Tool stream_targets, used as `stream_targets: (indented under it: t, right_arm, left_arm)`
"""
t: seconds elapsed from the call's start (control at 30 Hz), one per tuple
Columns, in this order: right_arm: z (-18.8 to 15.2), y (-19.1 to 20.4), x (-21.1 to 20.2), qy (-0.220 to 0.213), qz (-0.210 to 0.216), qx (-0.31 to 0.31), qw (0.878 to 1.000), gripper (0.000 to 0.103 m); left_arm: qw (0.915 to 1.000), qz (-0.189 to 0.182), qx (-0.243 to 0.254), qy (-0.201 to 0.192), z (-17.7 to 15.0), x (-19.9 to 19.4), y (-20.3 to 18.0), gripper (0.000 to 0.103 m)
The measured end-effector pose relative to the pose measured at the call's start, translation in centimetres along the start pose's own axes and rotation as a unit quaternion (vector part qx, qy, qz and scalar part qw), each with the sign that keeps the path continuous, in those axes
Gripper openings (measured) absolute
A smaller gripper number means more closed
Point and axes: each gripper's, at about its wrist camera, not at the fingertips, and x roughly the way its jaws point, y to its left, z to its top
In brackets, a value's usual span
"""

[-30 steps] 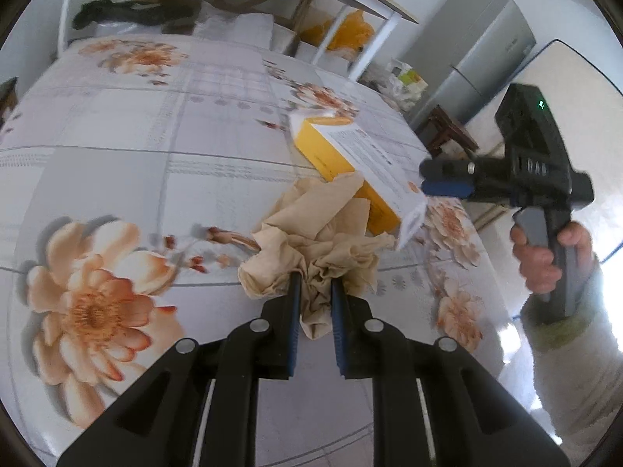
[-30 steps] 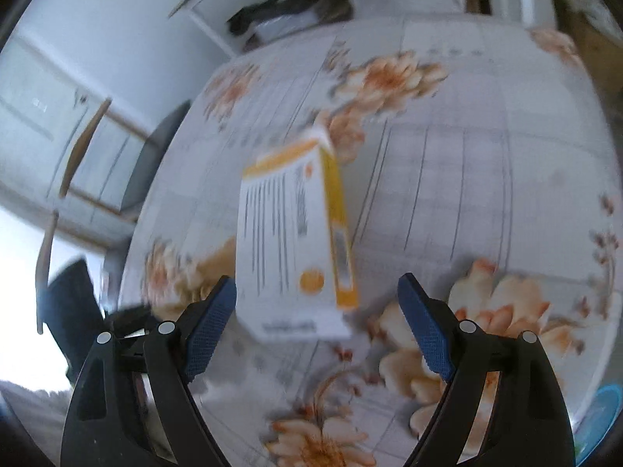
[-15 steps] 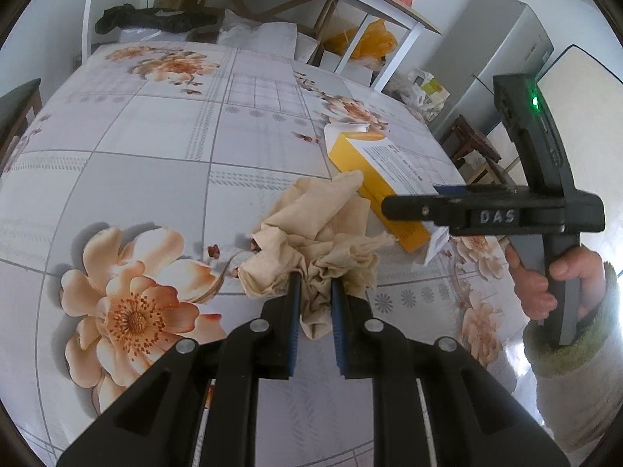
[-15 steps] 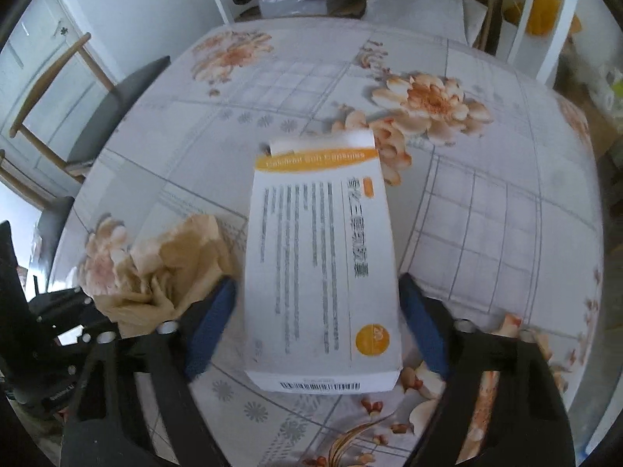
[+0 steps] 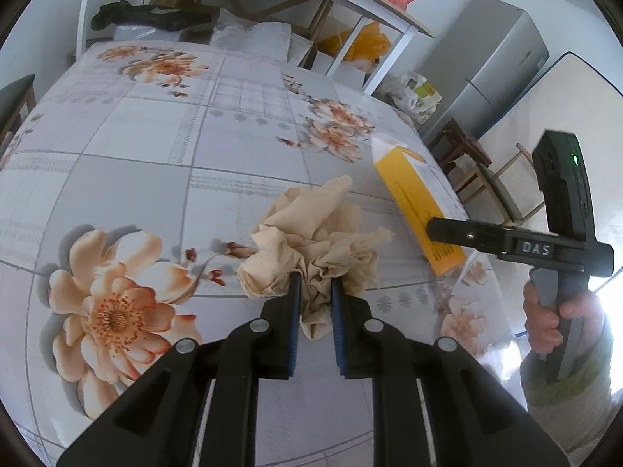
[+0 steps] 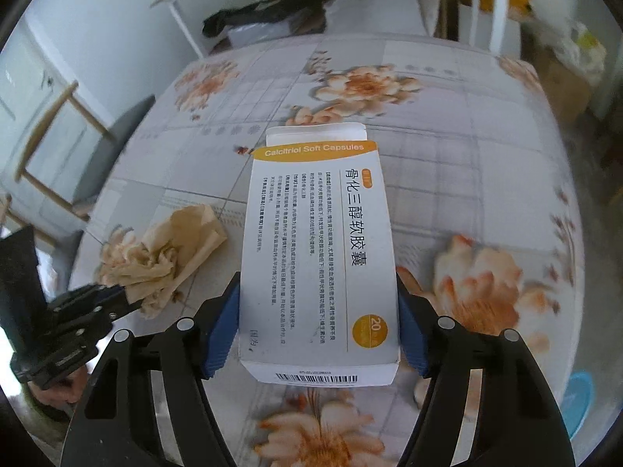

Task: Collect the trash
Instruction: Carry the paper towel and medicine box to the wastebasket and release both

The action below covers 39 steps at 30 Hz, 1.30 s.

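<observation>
A crumpled beige tissue (image 5: 315, 241) lies on the flowered tablecloth; my left gripper (image 5: 314, 295) is shut on its near end. The tissue also shows in the right wrist view (image 6: 163, 257), with the left gripper (image 6: 124, 297) on it. A white and orange medicine box (image 6: 319, 257) lies flat on the table, its far flap open. My right gripper (image 6: 318, 330) has its blue pads against both long sides of the box at its near end. In the left wrist view the box (image 5: 420, 210) lies right of the tissue, with one right finger (image 5: 467, 235) across it.
The round table (image 5: 136, 148) has a floral cloth. A white shelf frame (image 5: 350, 19), bags and a grey fridge (image 5: 486, 62) stand behind it. Wooden chairs (image 6: 58, 163) stand at the left edge. A blue object (image 6: 580, 393) shows low right.
The right gripper has come down over the box and closed from wide open until its pads touch the box's sides. The left gripper has stayed shut on the tissue.
</observation>
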Motion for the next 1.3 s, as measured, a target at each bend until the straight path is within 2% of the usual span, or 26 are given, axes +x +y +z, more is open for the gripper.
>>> stream_targets:
  t: [0.1, 0.37, 0.7, 0.93, 1.07, 1.3]
  right_arm:
    - [-1.0, -1.6, -1.4, -0.013, 0.024, 0.036, 0.999, 0.066]
    - [-3.8, -5.4, -5.5, -0.057, 0.049, 0.11, 0.991, 0.066]
    - [-7.9, -10.2, -11.3, -0.119, 0.028, 0.192, 0.974, 0.066]
    - [-11.6, -13.1, -15.4, -0.162, -0.001, 0.244, 0.956, 0.066]
    - [-14.3, -15.2, -18.1, -0.189, -0.032, 0.285, 0.939, 0.066]
    - [-21.4, -19.3, -21.9, -0.23, -0.083, 0.389, 0.888, 0.066]
  left_arm:
    - [0.9999, -0.01, 0.005, -0.002, 0.1, -0.3, -0.9, 0.014]
    - [0.999, -0.032, 0.029, -0.014, 0.6, -1.0, -3.6, 0.014]
    - [0.9936, -0.074, 0.083, -0.019, 1.5, -1.0, -9.1, 0.014]
    - [0.9826, -0.122, 0.139, -0.004, 1.7, 0.2, -15.2, 0.014]
    - [0.9722, -0.155, 0.175, 0.014, 1.6, 1.2, -19.1, 0.014]
    - [0.9487, -0.218, 0.22, 0.063, 1.1, 3.7, -26.6, 0.014]
